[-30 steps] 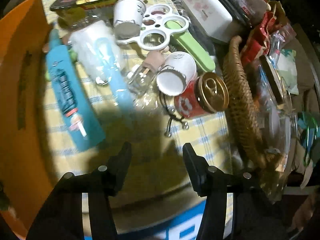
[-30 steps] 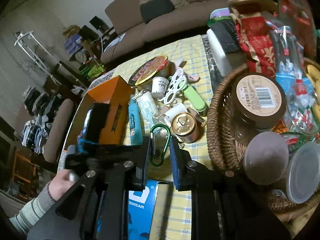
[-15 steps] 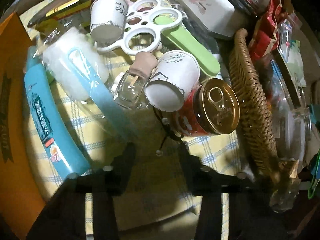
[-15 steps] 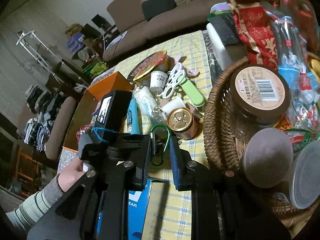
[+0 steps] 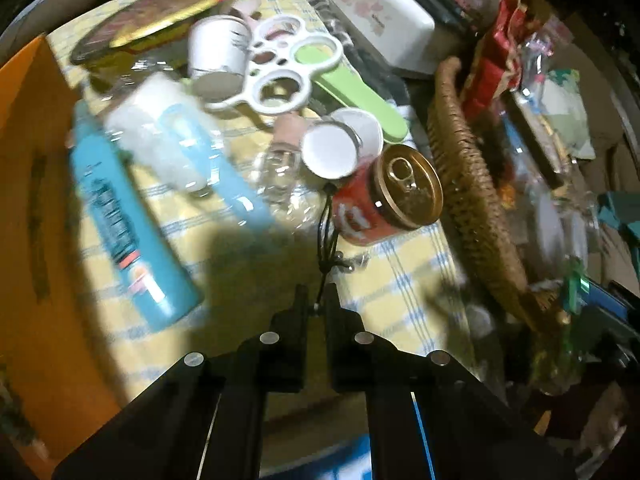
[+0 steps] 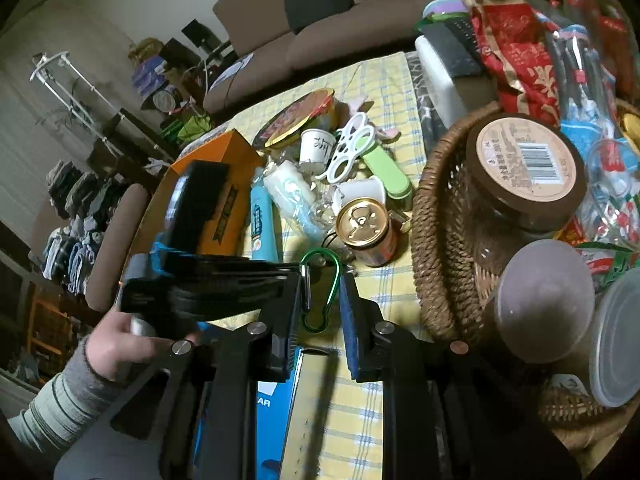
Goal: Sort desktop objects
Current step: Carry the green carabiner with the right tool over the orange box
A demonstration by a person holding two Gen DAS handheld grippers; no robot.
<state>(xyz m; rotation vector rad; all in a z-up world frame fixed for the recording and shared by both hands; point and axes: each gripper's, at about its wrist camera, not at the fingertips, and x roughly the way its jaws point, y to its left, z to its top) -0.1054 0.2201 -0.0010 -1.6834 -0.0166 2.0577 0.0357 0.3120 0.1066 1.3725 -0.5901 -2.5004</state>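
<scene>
My left gripper point(image 5: 316, 300) is shut on a thin black cord point(image 5: 324, 240) that trails up to the red can with a gold lid point(image 5: 390, 196). A blue tube point(image 5: 128, 224), a white cotton pack point(image 5: 164, 144), two small white cups point(image 5: 338, 146), a small glass bottle point(image 5: 280, 164) and a white-and-green opener point(image 5: 296, 76) lie on the yellow checked cloth. My right gripper point(image 6: 320, 292) is shut on a green carabiner point(image 6: 322, 288), held above the cloth near the can point(image 6: 366, 228).
A wicker basket point(image 6: 436, 216) full of jars and packets stands at the right. An orange box point(image 6: 228, 184) lies at the left. A blue box point(image 6: 272, 400) lies under my right gripper. A white case point(image 5: 384, 20) is at the back.
My left gripper has closed on the black cord and pulled back from the pile. My right gripper has kept hold of the carabiner, hardly moving.
</scene>
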